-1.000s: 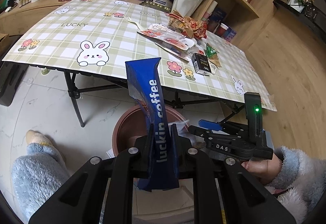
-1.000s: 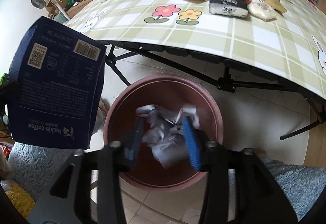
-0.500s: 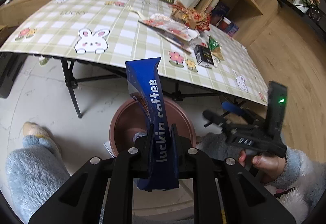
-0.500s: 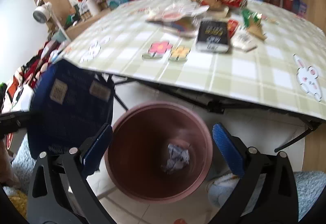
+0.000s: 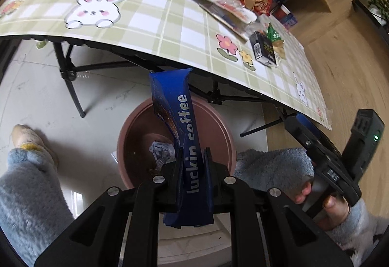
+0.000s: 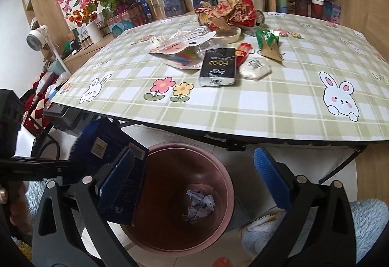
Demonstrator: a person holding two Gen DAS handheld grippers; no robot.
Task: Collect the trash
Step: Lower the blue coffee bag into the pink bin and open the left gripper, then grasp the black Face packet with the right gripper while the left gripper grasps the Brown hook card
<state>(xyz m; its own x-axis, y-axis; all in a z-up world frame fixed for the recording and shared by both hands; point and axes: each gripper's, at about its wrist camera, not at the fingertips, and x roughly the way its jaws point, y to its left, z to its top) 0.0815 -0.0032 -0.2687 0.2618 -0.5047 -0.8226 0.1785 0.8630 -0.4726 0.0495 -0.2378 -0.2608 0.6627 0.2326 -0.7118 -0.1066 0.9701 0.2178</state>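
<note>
My left gripper [image 5: 193, 157] is shut on a flattened blue "luckin coffee" box [image 5: 184, 121], held upright just over the pink bin [image 5: 220, 118] on the floor. In the right wrist view the same box [image 6: 104, 143] hangs at the bin's left rim. My right gripper [image 6: 195, 154] stands wide open and empty above the bin [image 6: 226, 184]. A crumpled white paper [image 6: 199, 203] lies at the bottom of the bin. On the checked table lie a black tissue pack [image 6: 217, 66], a green wrapper [image 6: 267, 41], a white packet [image 6: 254, 67] and crumpled red-brown wrappers [image 6: 226, 14].
The table's front edge [image 6: 218, 131] overhangs the bin, with black folding legs [image 5: 70, 82] beneath. Clear plastic packaging [image 6: 180, 48] lies mid-table. Flower pots, boxes and shelves line the far side. A person's fleece-clad legs and slippers flank the bin.
My right gripper opened and dropped the crumpled paper into the bin, then rose and tilted up toward the table. My left gripper sank with the blue box closer to the bin.
</note>
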